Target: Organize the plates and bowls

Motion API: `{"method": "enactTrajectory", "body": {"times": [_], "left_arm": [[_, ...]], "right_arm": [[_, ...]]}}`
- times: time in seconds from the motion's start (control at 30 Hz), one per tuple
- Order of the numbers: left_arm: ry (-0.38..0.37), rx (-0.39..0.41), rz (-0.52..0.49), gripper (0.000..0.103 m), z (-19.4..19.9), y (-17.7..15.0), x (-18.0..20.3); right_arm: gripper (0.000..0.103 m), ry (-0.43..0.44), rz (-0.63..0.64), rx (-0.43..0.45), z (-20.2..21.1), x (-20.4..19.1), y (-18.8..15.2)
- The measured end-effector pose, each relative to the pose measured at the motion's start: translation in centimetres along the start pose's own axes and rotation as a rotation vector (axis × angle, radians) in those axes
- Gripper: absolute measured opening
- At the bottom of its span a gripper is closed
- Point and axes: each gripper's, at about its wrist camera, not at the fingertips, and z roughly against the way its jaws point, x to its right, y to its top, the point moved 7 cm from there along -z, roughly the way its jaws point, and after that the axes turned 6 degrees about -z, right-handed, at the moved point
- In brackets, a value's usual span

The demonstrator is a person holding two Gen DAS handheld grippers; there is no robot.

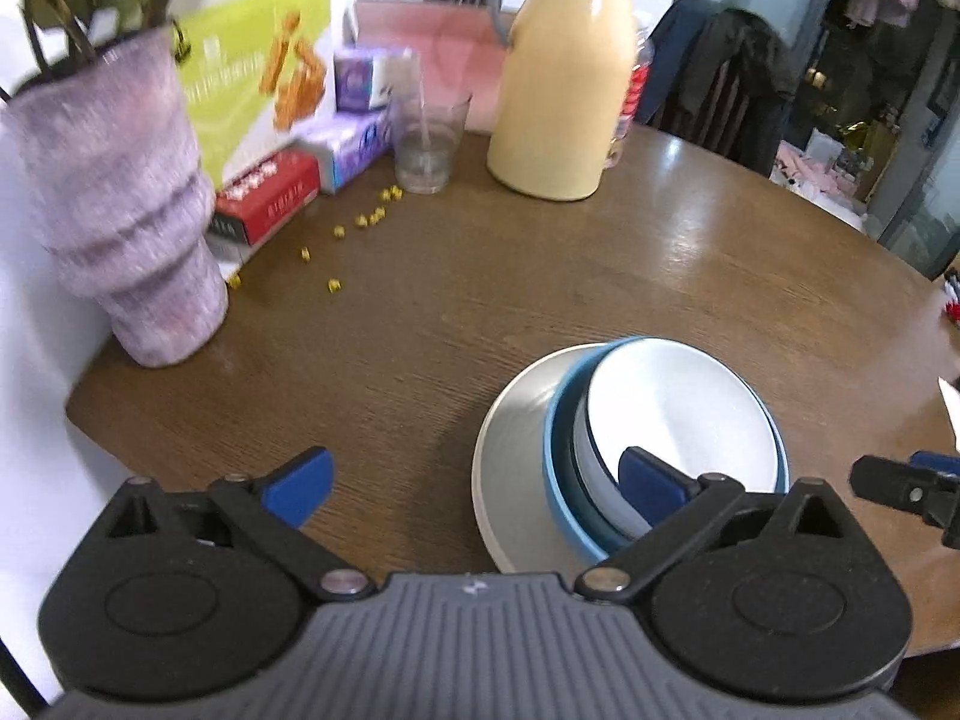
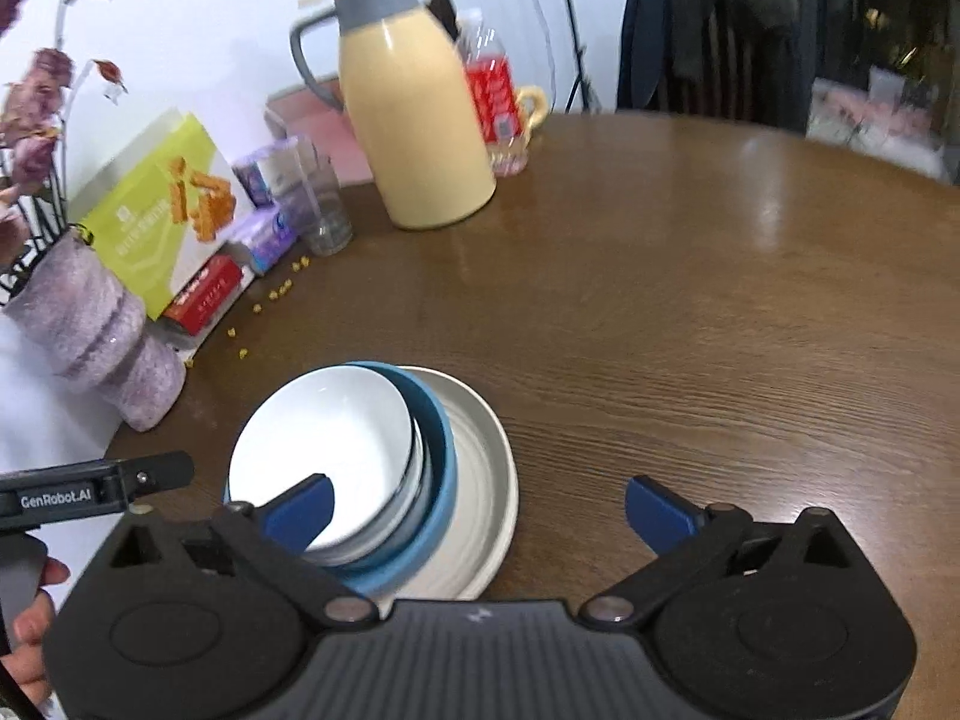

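On the round wooden surface (image 1: 540,276), near its front edge, stands one stack of dishes. At the bottom lies a flat cream plate (image 1: 510,462), with its open side up. On this plate sits a blue bowl (image 1: 555,480), and inside the blue bowl sits a white bowl (image 1: 678,414) with a thin dark rim line. Between the two there seems to be one more pale bowl, but I cannot tell this for sure. All dishes are round, so no long axis shows. The bowls are not centred: they sit toward one side of the plate, and the white bowl leans a little. Nothing shows inside the white bowl; it looks clean and glossy.

The left claw (image 1: 480,483) is wide, and its right blue finger is over the rim of the bowls. The right claw (image 2: 480,510) is also wide, holding nothing, with its left finger over the white bowl (image 2: 324,450).

Further back stand a yellow thermos jug (image 1: 561,84), a clear glass (image 1: 427,144) and a purple vase (image 1: 114,204).
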Motion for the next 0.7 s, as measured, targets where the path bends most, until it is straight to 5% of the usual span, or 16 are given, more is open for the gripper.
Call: {"method": "enactTrajectory", "body": {"times": [0.37,0.7], "left_arm": [[0.039,0.264,-0.142,0.103,8.7,-6.0,4.5],[-0.060,0.372,-0.233,0.103,15.3,-13.9,7.8]], "right_arm": [[0.103,-0.131,0.092,0.314,10.5,1.1,-8.4],[0.103,-0.254,0.072,0.455,20.2,1.4,-18.4]]}}
